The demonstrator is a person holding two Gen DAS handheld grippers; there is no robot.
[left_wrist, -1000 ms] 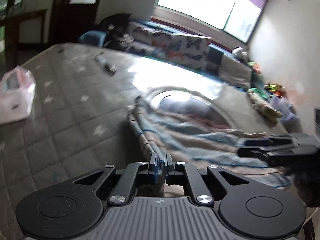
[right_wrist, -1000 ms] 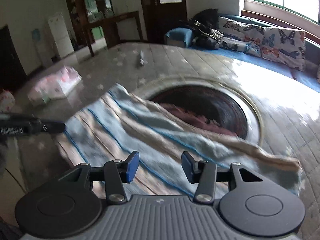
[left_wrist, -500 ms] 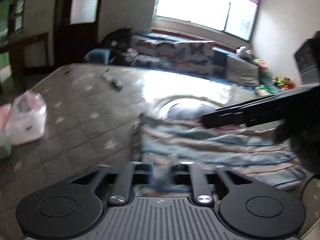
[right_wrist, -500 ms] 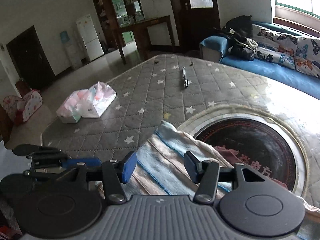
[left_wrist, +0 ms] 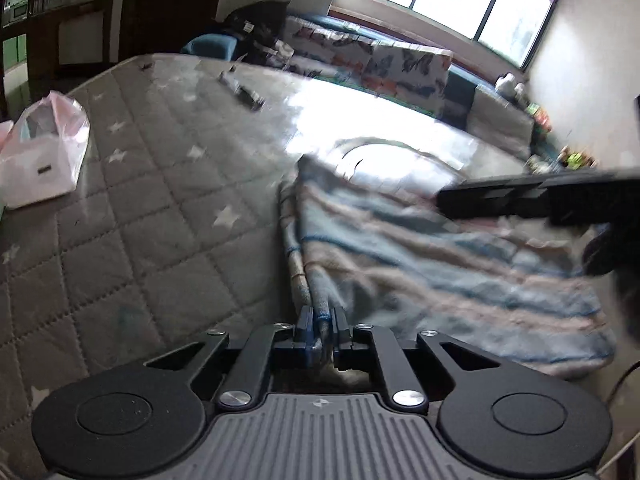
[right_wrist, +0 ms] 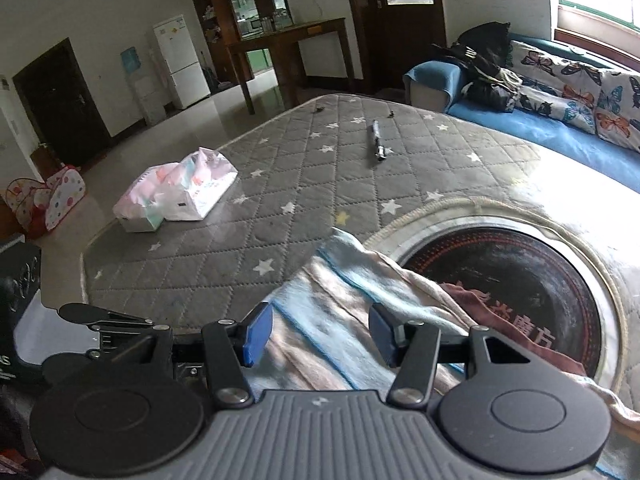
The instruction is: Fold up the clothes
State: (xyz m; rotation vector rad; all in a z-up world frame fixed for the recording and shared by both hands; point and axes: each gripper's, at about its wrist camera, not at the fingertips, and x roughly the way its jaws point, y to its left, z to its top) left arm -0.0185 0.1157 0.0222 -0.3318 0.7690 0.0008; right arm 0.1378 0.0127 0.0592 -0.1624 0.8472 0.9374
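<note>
The left gripper [left_wrist: 321, 330] is again clamped on the near edge of the striped cloth [left_wrist: 440, 252], having briefly opened; the cloth now lies flatter on the quilted mattress [right_wrist: 280, 184]. The right gripper [right_wrist: 316, 334], having swung aside, hangs half open above it, gripping nothing

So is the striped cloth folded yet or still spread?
Partly folded: the striped cloth lies doubled along its left edge, which the left gripper pinches.
</note>
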